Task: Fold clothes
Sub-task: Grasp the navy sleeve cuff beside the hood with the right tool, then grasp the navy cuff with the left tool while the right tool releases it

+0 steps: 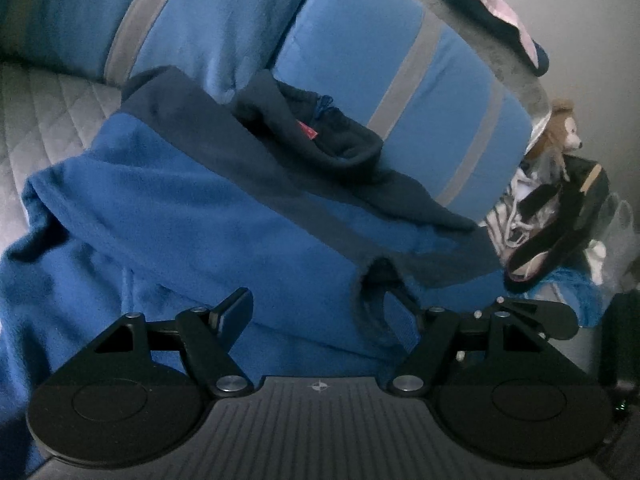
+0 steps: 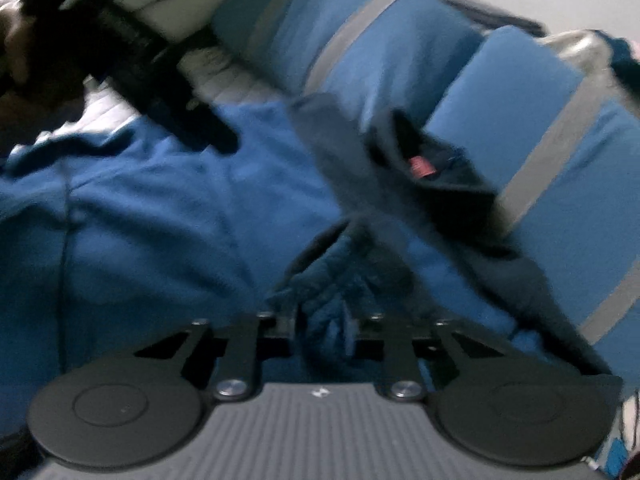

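Observation:
A blue fleece top (image 1: 168,216) with a navy yoke and collar (image 1: 320,136) and a red neck label (image 1: 308,131) lies spread on the bed. My left gripper (image 1: 318,304) hovers open just over its near part. A curled dark edge of the cloth (image 1: 374,276) sits at the right finger and hides its tip. In the blurred right wrist view my right gripper (image 2: 322,320) is shut on a bunched fold of the fleece top (image 2: 160,208). The left gripper (image 2: 140,52) shows at the upper left, held by a hand (image 2: 24,40).
Two blue pillows with grey stripes (image 1: 400,80) lean behind the top. A grey quilted bed cover (image 1: 44,120) shows at the left. At the right edge stand a plush toy (image 1: 560,128) and a heap of bags and cloth (image 1: 552,216).

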A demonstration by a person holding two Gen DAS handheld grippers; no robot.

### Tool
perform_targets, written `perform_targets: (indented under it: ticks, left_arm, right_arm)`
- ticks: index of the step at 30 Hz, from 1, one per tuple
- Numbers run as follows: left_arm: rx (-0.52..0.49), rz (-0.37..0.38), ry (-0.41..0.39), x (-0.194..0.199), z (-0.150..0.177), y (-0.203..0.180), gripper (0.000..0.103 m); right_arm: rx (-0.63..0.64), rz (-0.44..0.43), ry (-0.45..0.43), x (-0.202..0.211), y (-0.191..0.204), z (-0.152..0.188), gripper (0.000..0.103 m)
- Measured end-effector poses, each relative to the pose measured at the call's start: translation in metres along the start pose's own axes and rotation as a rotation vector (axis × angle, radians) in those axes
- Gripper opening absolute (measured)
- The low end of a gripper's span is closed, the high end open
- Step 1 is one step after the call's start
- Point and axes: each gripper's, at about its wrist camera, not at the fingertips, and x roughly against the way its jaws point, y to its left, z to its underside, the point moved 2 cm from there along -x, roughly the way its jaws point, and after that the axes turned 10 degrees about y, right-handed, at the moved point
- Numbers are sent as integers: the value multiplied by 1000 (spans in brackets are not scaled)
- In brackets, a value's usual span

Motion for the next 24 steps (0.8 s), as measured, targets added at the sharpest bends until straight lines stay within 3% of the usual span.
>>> perform_targets:
  ticks: [7,12,14,15,16,19,24]
  left_arm:
    - [49,69,-16,-1,0,4,72]
    - [46,38,12,-6,2,3,72]
    - [49,38,24,-7,3,4,72]
    - [50,39,30,-8,4,4,72]
    - [51,39,35,-8,4,4,72]
    - [53,46,45,-10,5,3,72]
    - [103,123,72,-15,6,5,72]
  right_arm:
    - [134,131,-38,2,29,-1,19]
    - [231,223,-64,4,50,-1,19]
    - [336,215,-13,-1,60,9,19]
    - [373,223,7,-1,62,13,21]
    - [411,231,27,-2,64,16,39]
    - [468,261,41,-5,68,19,41]
    - [536,322,44,-17,77,18,43]
